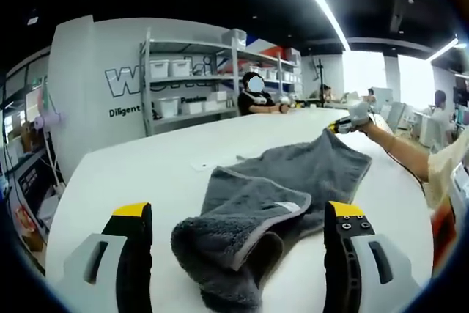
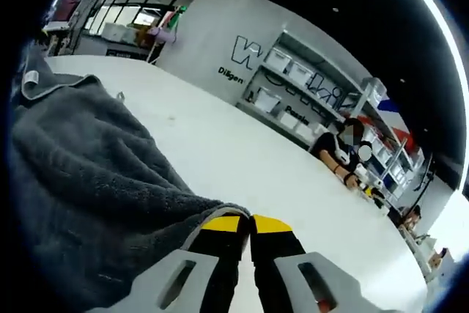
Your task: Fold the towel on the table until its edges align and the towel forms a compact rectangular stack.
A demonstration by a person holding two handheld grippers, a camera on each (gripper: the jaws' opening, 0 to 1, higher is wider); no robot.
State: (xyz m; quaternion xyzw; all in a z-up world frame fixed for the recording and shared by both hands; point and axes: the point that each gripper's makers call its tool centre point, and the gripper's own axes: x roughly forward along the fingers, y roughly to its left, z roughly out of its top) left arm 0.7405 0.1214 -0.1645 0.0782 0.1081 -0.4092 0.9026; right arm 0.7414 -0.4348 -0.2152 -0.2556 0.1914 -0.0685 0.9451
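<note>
Left gripper view: my left gripper (image 1: 238, 229) hangs released over one gray towel (image 1: 278, 196) on the white table (image 1: 146, 174); my right gripper (image 1: 344, 127) pinches its far corner; shelves (image 1: 194, 78) stand beyond.

The wall lettering (image 1: 139, 82) is partly hidden behind the shelving (image 1: 192, 78), so it cannot be read in full. The towel (image 1: 271, 196) is cut off at the bottom edge of the left gripper view, and its far corner is hidden where the right gripper (image 1: 338, 127) meets it; those jaws are perhaps too small to judge there. In the right gripper view, the pinched edge is covered by the yellow fingertips (image 2: 223, 225).
</note>
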